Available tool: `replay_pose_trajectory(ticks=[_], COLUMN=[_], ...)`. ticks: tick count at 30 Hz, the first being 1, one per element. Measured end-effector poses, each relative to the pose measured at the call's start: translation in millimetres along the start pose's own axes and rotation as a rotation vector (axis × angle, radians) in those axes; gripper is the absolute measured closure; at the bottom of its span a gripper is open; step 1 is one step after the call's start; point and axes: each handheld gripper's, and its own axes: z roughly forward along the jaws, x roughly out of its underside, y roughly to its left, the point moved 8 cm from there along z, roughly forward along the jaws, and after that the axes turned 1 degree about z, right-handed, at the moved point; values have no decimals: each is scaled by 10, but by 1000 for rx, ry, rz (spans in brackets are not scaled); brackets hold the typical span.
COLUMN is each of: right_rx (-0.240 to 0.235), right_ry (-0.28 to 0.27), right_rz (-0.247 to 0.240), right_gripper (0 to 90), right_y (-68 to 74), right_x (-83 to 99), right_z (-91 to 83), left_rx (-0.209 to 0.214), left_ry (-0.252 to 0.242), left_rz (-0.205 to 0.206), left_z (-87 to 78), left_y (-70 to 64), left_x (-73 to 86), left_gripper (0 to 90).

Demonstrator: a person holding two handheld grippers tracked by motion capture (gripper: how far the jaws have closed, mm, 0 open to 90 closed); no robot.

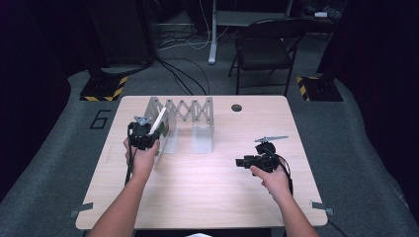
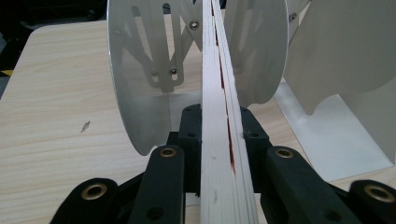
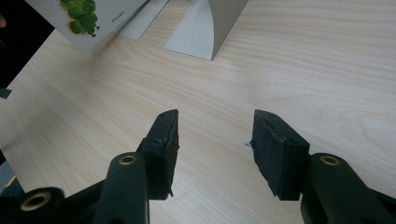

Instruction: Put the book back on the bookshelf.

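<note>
- Forearms come in from the bottom of the high view, each hand holding a set of tongs over the light wood worktop (image 1: 207, 187).
- Left tongs (image 1: 146, 129) are clamped on a thin white book (image 1: 158, 121). In the left gripper view the book (image 2: 219, 140) sits edge-on between the two black jaws, pages pressed tight, with a bit of red showing along the edge.
- That book is tilted and sits right at the left end of the grey metal expanding rack (image 1: 185, 116), which stands on the far-left part of the worktop. From the left tongs' camera the rack (image 2: 140, 79) has rounded plates on both sides of the book, so it looks to be going between two dividers.
- Right tongs (image 1: 245, 162) are off on the right side of the worktop, well apart from the rack, pointing left. Their own view shows the right tongs (image 3: 215, 140) with jaws spread wide, nothing in them, bare wood below.
- That view also catches the book cover (image 3: 88, 18) at top left, white with a green picture.
- A black folding chair (image 1: 264, 49) stands behind the worktop.
</note>
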Motion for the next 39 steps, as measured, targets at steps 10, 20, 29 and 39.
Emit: replay_pose_trajectory(ticks=[10,20,29,39], right_rx=[-1,-1,0,-1], right_ry=[2,9,8,9], right_rz=[1,1,0,-5], right_gripper=[509,509,509,508], right_y=[-3,4,3,10], right_x=[3,13,12,13], right_z=[9,21,20,27], left_rx=[-27,-29,-31,-39], left_ry=[-5,29,26,24], left_rz=[1,23,28,37], left_z=[55,109,92,59], left_y=[-27,-54,-38,-15], left_x=[-2,46,39,36], left_gripper=[757,746,720,685])
